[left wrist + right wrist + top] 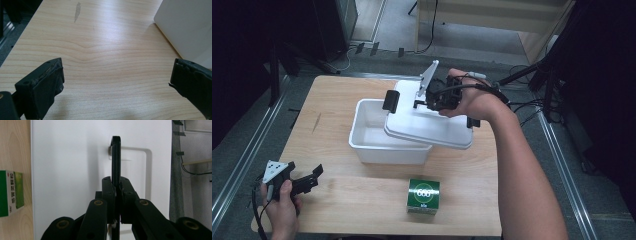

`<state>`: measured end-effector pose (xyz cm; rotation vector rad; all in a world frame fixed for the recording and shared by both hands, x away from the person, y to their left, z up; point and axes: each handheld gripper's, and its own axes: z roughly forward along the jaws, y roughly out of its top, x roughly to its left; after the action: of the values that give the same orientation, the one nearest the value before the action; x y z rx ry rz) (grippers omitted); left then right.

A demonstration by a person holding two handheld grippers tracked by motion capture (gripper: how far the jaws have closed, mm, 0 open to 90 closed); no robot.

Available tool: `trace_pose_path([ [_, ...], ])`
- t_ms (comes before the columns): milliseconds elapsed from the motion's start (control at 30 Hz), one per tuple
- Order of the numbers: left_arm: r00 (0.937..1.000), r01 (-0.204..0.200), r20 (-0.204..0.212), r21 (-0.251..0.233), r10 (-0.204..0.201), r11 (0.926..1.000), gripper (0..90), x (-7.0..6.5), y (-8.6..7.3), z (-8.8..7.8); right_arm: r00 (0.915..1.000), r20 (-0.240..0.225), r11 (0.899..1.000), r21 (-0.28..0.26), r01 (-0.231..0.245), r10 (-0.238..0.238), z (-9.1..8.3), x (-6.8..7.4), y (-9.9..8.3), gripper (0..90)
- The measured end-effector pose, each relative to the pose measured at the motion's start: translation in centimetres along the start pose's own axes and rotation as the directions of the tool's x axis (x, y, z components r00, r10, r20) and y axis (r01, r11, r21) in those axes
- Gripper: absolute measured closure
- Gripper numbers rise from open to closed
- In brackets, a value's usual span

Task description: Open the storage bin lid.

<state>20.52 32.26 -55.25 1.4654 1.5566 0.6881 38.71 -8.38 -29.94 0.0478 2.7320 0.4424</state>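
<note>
White plastic lid (427, 125) hangs askew over the white rectangular tub (369, 135), carried by its black handle (115, 157).

The right claw (424, 100) is pinched tight on that handle; the left claw (314, 175) gapes wide, idle near the tub's left. Keeping the lid level should help its black clips (390, 100) clear the rim. The pale wooden bench (337, 200) offers open room left of the tub; a green carton (423, 196) sits before it.
</note>
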Motion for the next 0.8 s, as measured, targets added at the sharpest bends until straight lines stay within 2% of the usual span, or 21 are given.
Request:
trace_pose_path([
  [567, 1.0, 0.0, 0.007, 0.002, 0.0, 1.0, 0.0, 0.0, 0.0, 0.0, 0.9973, 0.022, 0.997, 0.039, -0.07, 0.07, -1.0, 0.4, -5.8, 85.4],
  [800, 1.0, -0.001, 0.007, 0.002, 0.001, 1.0, 0.0, 0.0, 0.0, 0.0, 0.9918, 0.038, 0.992, 0.038, -0.123, 0.122, -1.8, 0.3, -8.4, 85.4],
])
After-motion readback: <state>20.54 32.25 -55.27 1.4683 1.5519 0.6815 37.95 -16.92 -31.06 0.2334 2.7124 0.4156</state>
